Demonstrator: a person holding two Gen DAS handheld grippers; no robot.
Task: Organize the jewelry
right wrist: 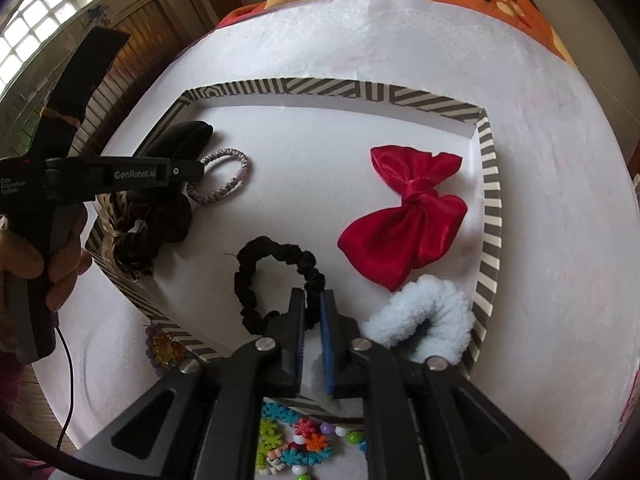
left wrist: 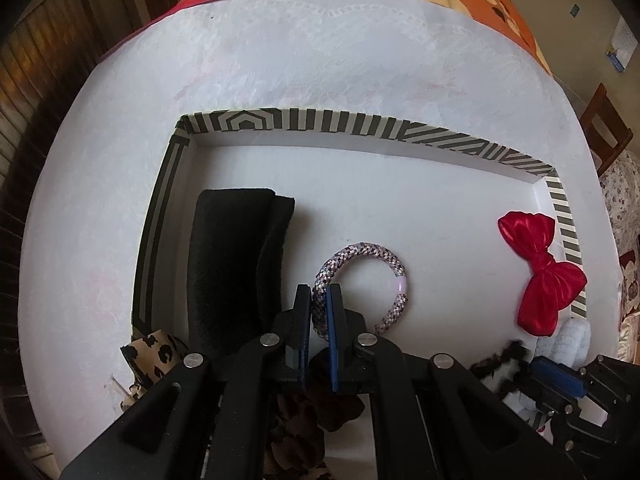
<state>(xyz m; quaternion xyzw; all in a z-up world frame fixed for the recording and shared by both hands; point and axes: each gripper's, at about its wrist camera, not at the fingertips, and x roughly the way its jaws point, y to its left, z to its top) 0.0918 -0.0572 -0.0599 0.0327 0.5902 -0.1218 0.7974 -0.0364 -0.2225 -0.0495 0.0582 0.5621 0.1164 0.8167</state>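
Fingers of the left gripper (left wrist: pixel 320 296) are pinching the speckled pink-and-grey hair band (left wrist: pixel 360 280) at its nine o'clock side, so the loop is fanning out from the pads toward one to three o'clock, lying flat on the floor of the striped tray (left wrist: pixel 400 128). Its pale pink joint is sitting at about three o'clock on the ring, away from the grip. Just to nine o'clock of these fingers the folded black cloth (left wrist: pixel 236 264) is lying with its long axis running twelve to six, close beside the band. Fingers of the right gripper (right wrist: pixel 312 300) are standing slightly apart around the five o'clock stretch of the black scrunchie (right wrist: pixel 276 280); whether the pads are pressing on it cannot be told. That ring is spreading from them toward ten and eleven o'clock. Farther out, the red bow (right wrist: pixel 408 220) is lying at one o'clock and the fluffy white scrunchie (right wrist: pixel 424 312) at three o'clock against the tray wall. Judging by this, each hand is nearest its own band, and any lift would draw each loop from the pinched side.
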